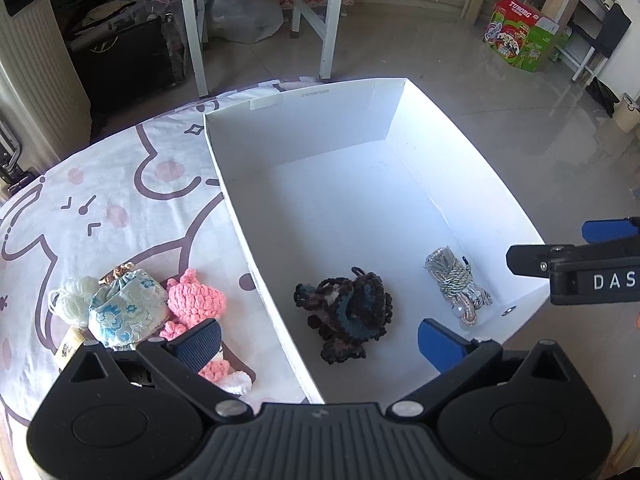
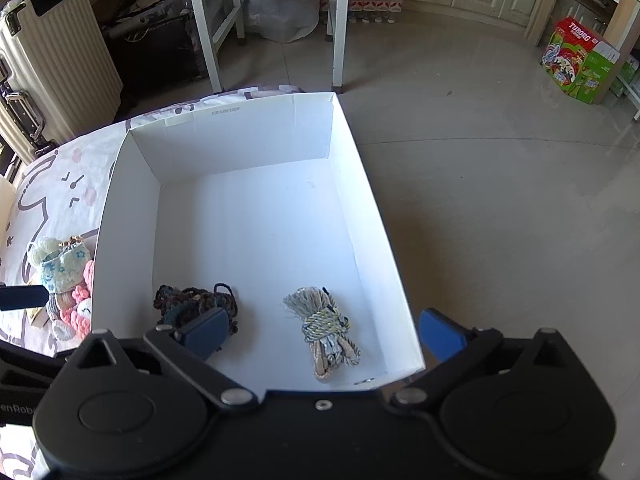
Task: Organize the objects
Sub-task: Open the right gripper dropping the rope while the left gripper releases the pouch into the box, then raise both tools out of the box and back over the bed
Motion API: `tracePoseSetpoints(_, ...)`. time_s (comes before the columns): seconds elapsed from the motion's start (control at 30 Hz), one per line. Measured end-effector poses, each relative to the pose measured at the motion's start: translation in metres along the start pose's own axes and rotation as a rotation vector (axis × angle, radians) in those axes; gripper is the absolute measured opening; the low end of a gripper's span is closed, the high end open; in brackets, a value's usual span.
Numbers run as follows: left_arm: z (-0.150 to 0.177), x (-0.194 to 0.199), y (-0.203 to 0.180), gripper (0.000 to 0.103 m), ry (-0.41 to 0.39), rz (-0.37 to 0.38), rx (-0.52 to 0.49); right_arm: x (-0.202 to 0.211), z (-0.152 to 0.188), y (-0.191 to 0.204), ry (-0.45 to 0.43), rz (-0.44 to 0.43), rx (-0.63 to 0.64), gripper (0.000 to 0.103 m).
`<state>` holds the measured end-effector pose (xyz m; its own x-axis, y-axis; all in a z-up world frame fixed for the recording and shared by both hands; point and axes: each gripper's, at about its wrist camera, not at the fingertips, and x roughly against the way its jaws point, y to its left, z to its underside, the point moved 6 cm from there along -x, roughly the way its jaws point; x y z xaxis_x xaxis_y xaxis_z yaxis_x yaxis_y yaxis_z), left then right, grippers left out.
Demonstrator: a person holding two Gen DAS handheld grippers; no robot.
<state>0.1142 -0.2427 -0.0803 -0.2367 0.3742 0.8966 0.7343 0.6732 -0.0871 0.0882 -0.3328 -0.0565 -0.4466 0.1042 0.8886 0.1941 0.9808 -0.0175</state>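
Note:
A white cardboard box (image 1: 296, 128) (image 2: 228, 124) stands on the patterned sheet. Inside it lie a dark crocheted piece (image 1: 344, 314) (image 2: 192, 300) and a silver-grey tassel bundle (image 1: 456, 280) (image 2: 324, 328). Left of the box on the sheet lie a pink crocheted toy (image 1: 196, 300) (image 2: 80, 308), a blue floral pouch (image 1: 128, 308) (image 2: 64, 268) and a pale yarn ball (image 1: 74, 298) (image 2: 42, 248). My left gripper (image 1: 316, 340) is open and empty, straddling the box's left wall. My right gripper (image 2: 320, 334) is open and empty above the tassel bundle; it also shows in the left wrist view (image 1: 560, 260).
The sheet (image 1: 120, 200) covers a low surface that ends just beyond the box. Tiled floor (image 2: 500, 200) lies to the right. White table legs (image 1: 192, 40), a suitcase (image 2: 52, 80), bags and a green Tuborg carton (image 1: 520, 36) stand further off.

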Motion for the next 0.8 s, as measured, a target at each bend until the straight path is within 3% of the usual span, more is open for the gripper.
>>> tracePoseSetpoints(0.33,0.002,0.016,0.037,0.103,-0.023,-0.021,0.068,0.011,0.001,0.014,-0.035,-0.018,0.006,0.103)
tracePoseSetpoints(0.8,0.018,0.047,0.113,0.103,-0.057,-0.078,0.188,0.022,-0.007,0.075,-0.077,-0.075,0.079,0.103)
